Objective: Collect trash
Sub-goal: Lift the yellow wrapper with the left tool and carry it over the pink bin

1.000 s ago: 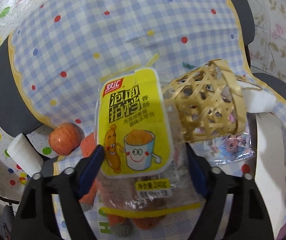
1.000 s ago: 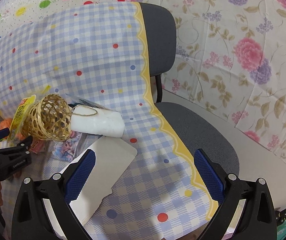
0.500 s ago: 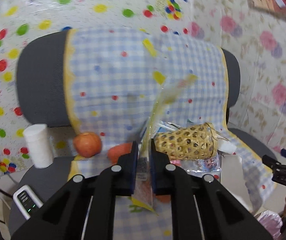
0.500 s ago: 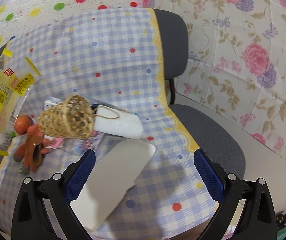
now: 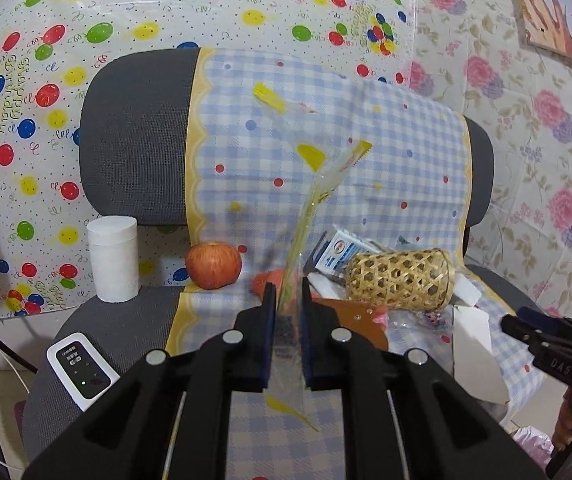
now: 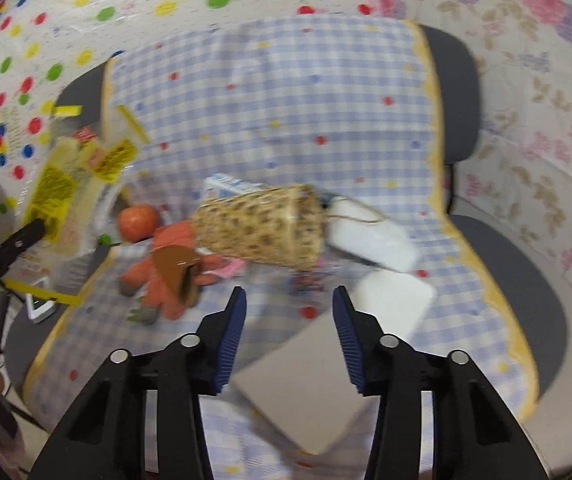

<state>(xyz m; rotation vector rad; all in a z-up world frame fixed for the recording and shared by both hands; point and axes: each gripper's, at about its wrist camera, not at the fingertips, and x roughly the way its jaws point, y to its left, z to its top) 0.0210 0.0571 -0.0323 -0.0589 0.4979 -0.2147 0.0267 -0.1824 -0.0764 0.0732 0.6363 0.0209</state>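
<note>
My left gripper [image 5: 286,312] is shut on a yellow and clear snack wrapper [image 5: 310,216], held edge-on above the chair seat. The wrapper also shows in the right wrist view [image 6: 69,180] at the left, lifted clear of the seat. My right gripper [image 6: 289,312] is partly open and empty, above the checked cloth [image 6: 269,112], just in front of a woven bamboo basket [image 6: 257,228] lying on its side. A flat white card [image 6: 334,356] lies under my right gripper. A small blue and white carton [image 5: 344,248] lies behind the basket.
An apple [image 5: 213,265], an orange stuffed toy [image 6: 165,276] and a brown paper piece [image 6: 173,268] lie on the cloth. A white foam block [image 6: 370,240] sits right of the basket. A white cup [image 5: 113,258] and a small white device [image 5: 81,370] rest on the left chair.
My left gripper closed on the wrapper, lifted it off the seat and pulled back. My right gripper narrowed its opening and moved toward the basket.
</note>
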